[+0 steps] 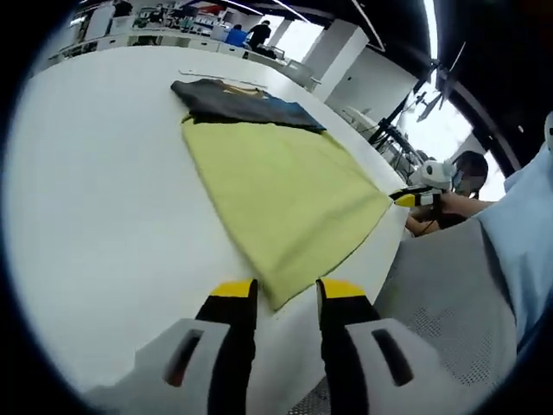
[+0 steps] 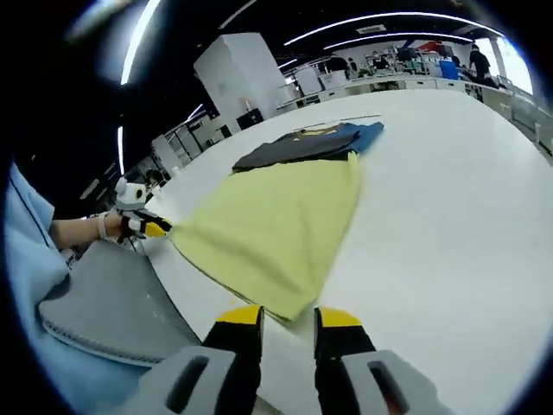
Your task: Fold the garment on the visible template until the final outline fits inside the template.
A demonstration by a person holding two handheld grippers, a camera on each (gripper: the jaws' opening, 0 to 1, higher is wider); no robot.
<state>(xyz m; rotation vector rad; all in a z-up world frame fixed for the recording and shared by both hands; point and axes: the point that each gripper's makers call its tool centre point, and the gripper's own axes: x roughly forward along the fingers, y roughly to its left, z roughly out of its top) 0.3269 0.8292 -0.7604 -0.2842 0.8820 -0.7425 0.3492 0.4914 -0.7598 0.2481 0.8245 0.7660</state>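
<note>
partly hidden dark garment (image 1: 242, 105) behind yellow cloth (image 1: 285, 199)

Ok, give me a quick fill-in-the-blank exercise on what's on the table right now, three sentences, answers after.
1. The garment nearest the grippers is ____ in colour.
2. The dark folded clothes lie at the yellow garment's ____ end, away from the grippers.
3. Everything rests on a ____ table.

Missing words: yellow; far; white
</note>
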